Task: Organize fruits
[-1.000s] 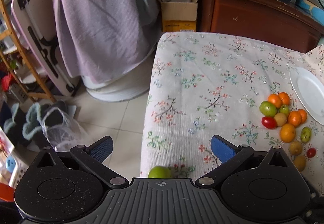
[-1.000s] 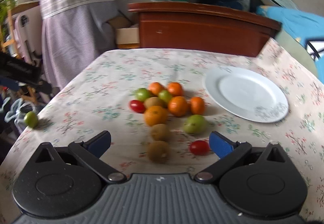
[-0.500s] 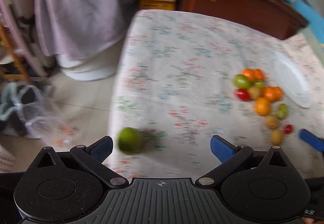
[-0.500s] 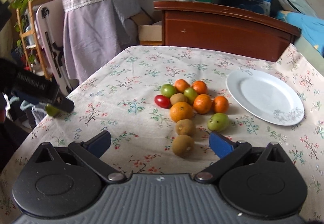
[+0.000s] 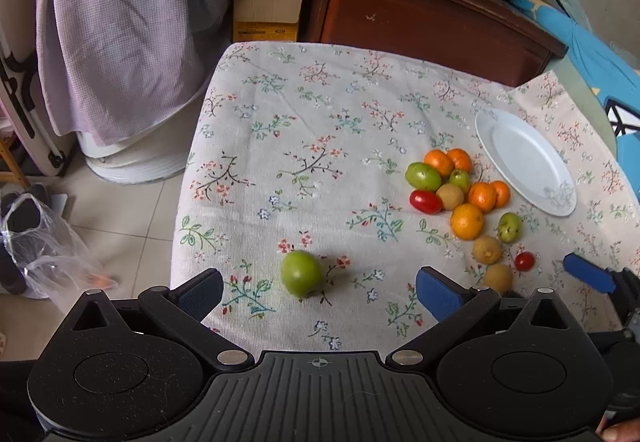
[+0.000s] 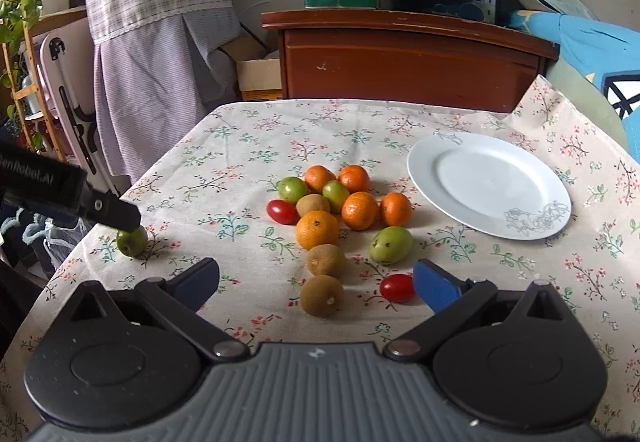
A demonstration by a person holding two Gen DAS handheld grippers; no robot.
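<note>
A lone green fruit (image 5: 301, 273) lies on the floral tablecloth near the table's left front, between my left gripper's (image 5: 318, 288) open fingers and a little ahead of them; it also shows in the right wrist view (image 6: 131, 241), partly under the left gripper's finger (image 6: 108, 211). A cluster of oranges (image 6: 317, 229), green fruits (image 6: 391, 244), kiwis (image 6: 321, 295) and red tomatoes (image 6: 397, 287) lies mid-table. A white plate (image 6: 488, 184), with nothing on it, sits right of the cluster. My right gripper (image 6: 316, 280) is open and empty, just short of the nearest kiwi.
The table's left edge (image 5: 184, 202) drops to a tiled floor with a plastic bag (image 5: 44, 254). A wooden cabinet (image 6: 400, 62) with boxes on top stands behind the table. A cardboard box (image 5: 266, 8) sits beside it.
The left gripper has swung right and forward, so the lone green fruit now sits centred between its fingers. The right gripper has drawn closer to the fruit cluster.
</note>
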